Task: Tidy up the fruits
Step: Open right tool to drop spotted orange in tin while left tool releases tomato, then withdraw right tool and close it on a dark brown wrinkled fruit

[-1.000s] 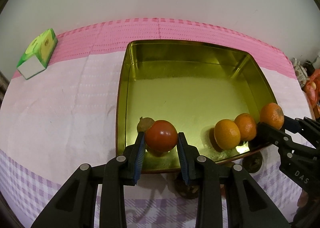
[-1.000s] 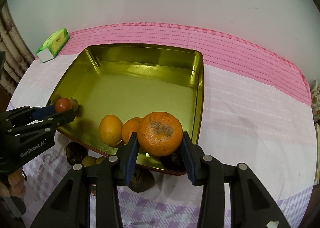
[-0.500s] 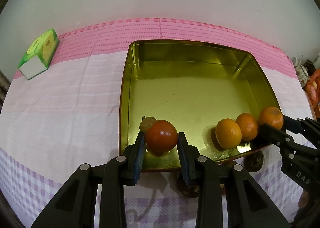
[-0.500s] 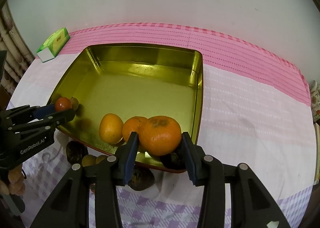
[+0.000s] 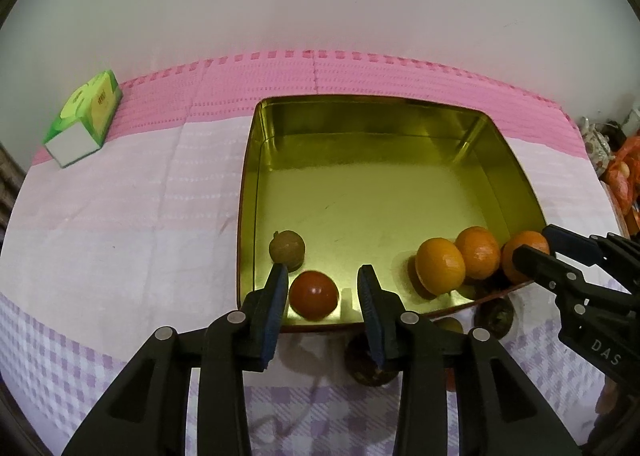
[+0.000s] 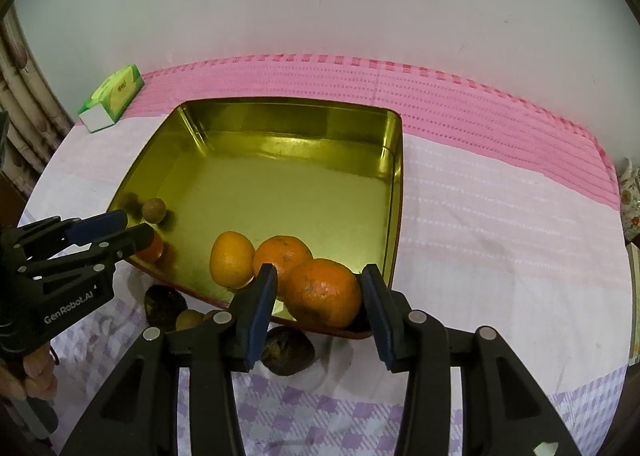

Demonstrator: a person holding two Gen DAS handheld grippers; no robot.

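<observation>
Both grippers are spread apart, nothing clamped. Left gripper [image 5: 322, 288] straddles the red fruit [image 5: 313, 295], which sits on the tin floor at the 6 o'clock edge of the gold tin [image 5: 256, 160]; the fruit leans toward the left pad with a clear gap on the right side. Small brown fruit [image 5: 287, 250] sits just beyond it, at 11 o'clock from the red one.

Right gripper [image 6: 318, 296] straddles the big orange [image 6: 324, 292] in the tin's 5 o'clock corner, touching the second orange [image 6: 282, 254]; the third orange [image 6: 232, 259] is next in the row.

The step in hand looks like release and retreat. To do it well:
- Pull each gripper straight back along its fingers, toward 6 o'clock, lifting over the tin wall first.
- Don't swing sideways; round fruit will roll on slick metal.
- Left pad looks close to the red fruit, so open wider before backing out.

Dark fruits [image 6: 286, 350] are on the cloth [image 6: 500, 256] outside the near wall, likely next. Green box [image 6: 114, 96] at 10 o'clock is irrelevant.
</observation>
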